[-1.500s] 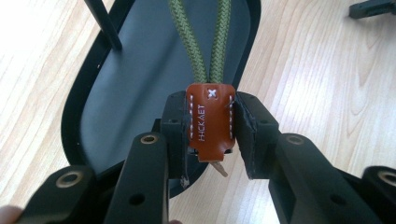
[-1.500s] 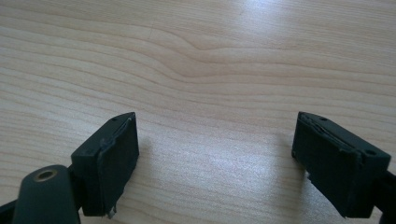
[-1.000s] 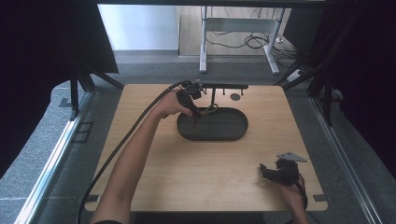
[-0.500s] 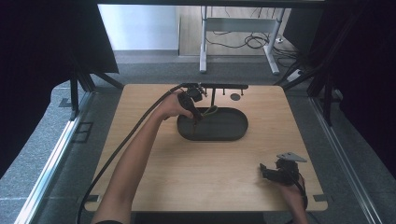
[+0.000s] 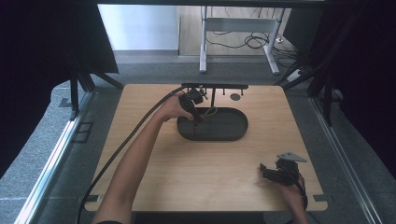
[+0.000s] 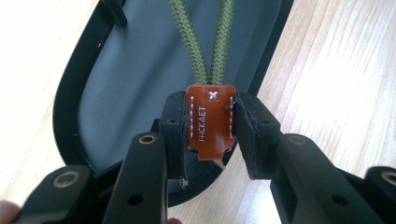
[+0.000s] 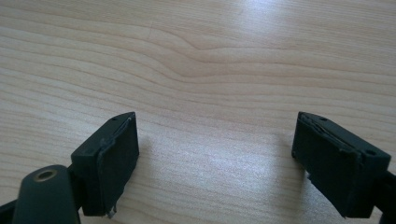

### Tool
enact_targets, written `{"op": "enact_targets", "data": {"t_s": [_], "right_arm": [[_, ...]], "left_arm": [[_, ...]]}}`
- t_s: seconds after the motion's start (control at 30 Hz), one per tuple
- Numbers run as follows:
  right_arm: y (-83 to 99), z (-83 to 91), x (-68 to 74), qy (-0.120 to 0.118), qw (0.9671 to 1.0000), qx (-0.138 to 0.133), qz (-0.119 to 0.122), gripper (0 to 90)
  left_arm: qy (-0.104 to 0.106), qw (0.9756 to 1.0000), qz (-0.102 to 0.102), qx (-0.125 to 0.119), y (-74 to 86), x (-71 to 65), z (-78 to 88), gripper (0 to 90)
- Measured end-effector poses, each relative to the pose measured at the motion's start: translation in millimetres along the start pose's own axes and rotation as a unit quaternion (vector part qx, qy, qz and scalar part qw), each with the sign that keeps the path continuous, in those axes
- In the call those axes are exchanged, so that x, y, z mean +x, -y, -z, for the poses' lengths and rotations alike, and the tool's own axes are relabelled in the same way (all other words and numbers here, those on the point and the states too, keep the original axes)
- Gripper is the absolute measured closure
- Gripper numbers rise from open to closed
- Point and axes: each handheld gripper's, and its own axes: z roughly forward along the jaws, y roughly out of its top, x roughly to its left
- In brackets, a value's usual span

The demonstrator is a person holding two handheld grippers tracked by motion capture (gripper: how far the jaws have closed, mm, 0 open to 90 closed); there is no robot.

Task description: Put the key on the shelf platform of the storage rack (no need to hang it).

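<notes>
Brown leather tag [image 6: 210, 122] on olive cord loop [image 6: 211, 42], clamped in left hand-held gripper [image 6: 210, 135] above black oval tray [image 6: 116, 79]. Probably mid-carry, either lifting out or lowering in. Next: steady guidance over tray rim. Right hand-held gripper [image 7: 215, 158] released, idle on tabletop [image 7: 210, 56].

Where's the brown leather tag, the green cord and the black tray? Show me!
brown leather tag [image 6: 210, 122], left gripper view, middle of its stitched face
green cord [image 6: 187, 42], left gripper view, left strand above the tag
black tray [image 5: 229, 125], high view, bare floor of the tray
</notes>
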Motion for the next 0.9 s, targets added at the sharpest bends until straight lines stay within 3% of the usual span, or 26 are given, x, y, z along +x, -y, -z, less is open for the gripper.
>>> {"op": "enact_targets", "data": {"t_s": [0.37,0.9], "right_arm": [[0.0,0.0,0.1,0.000,1.0000,0.000,-0.001,15.0],[0.1,0.1,0.1,0.001,1.0000,0.000,0.000,15.0]], "left_arm": [[0.000,1.0000,0.001,-0.006,1.1,-0.2,0.7,67.4],[-0.001,0.9994,-0.011,-0.033,9.4,-14.1,26.7,60.1]]}}
